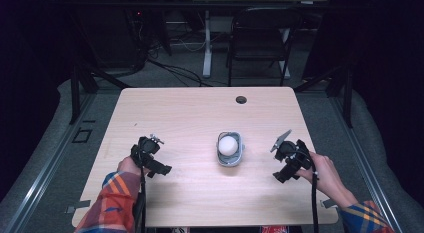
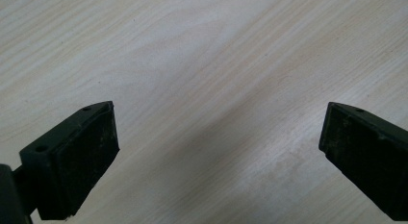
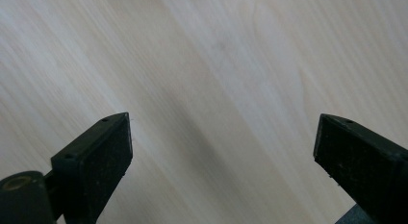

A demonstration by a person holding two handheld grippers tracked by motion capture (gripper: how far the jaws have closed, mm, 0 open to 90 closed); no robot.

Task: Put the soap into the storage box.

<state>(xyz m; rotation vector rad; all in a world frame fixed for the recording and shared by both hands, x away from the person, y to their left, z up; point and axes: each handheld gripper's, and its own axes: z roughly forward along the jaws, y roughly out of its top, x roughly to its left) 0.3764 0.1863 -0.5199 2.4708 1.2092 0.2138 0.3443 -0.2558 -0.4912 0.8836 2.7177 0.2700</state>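
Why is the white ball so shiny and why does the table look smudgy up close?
High view: light glares on the white ball, washing out detail; the room behind is dark. Left gripper view: a soft grey shadow crosses the table. Right gripper view: wood grain blurs.

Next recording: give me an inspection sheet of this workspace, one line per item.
Surface: light wood table, round cable hole near the far edge.
Job's things: small grey container at mid-table holding a white ball.
Clutter: nothing seen.
Grippers: left tool and right tool both open over bare wood, either side of the container.
Cables: one trails from each tool off the near edge; more on the floor beyond.
Surroundings: black folding chair, another desk's leg, dark curtains.
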